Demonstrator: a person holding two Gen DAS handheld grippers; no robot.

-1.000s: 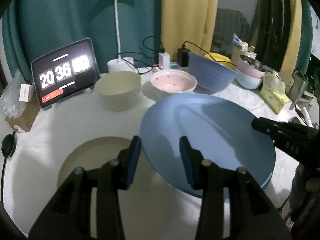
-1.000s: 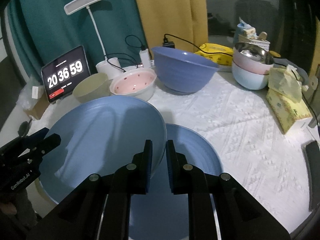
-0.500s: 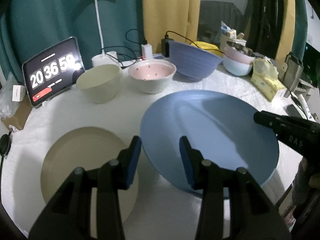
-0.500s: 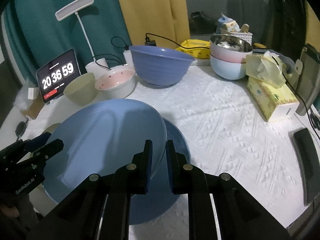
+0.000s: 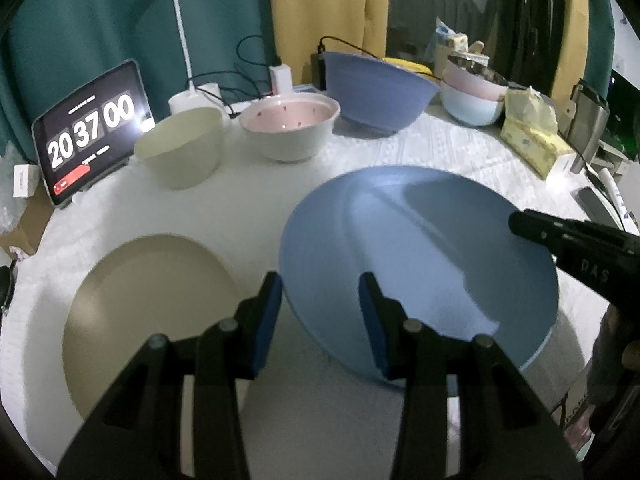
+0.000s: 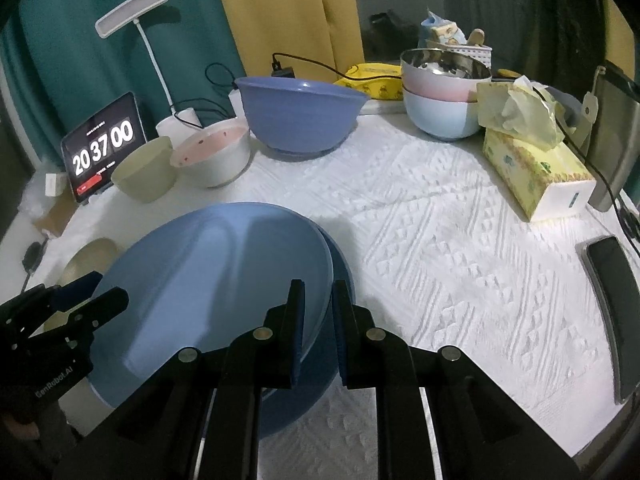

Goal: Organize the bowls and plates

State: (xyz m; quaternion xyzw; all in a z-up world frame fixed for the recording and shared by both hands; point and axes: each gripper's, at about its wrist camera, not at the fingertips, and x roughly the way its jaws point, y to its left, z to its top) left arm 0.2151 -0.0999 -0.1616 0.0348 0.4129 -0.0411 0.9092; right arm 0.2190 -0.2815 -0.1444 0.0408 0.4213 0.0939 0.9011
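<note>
The white, bumpy-textured cloth-covered bench [image 6: 460, 240] spreads out ahead of both tongs, and the main act sits right at their tips: a wide, shallow light-blue plate [image 6: 216, 280], held tilted above a second blue plate [image 6: 340, 264] of a darker shade that lies flat on the bench just under and beyond it. The right tongs [image 6: 318, 320] are clenched on the light-blue plate's near-right rim, one pad on top, one beneath. The left tongs [image 5: 320, 312] stand released with the plate's opposite edge reaching into the gap; neither blue pad looks to be pressing on it.

That plate reads as stiff, smooth and fairly light — plastic or melamine by the matte sheen, though I can't be sure. A slick surface held by one edge will want to pivot and slip, so the rim is the place to grip, deep enough for the pads to catch the raised lip. Setting it square onto the plate below should seat it without clatter.

Off to the left of the left tongs, a flat beige round plate [image 5: 148, 312] lies on the bench, well apart from the blue pair. Farther ahead stand the bowls: a large periwinkle-blue plastic bowl [image 6: 300, 116], a pink-lined white bowl with small dots [image 6: 214, 156], and a plain cream bowl [image 6: 144, 176] — the dotted one looks ceramic, heavier and chippable. Far right of the right tongs, a steel bowl nested in pink and pale-blue bowls [image 6: 440, 92] is already stacked.
</note>
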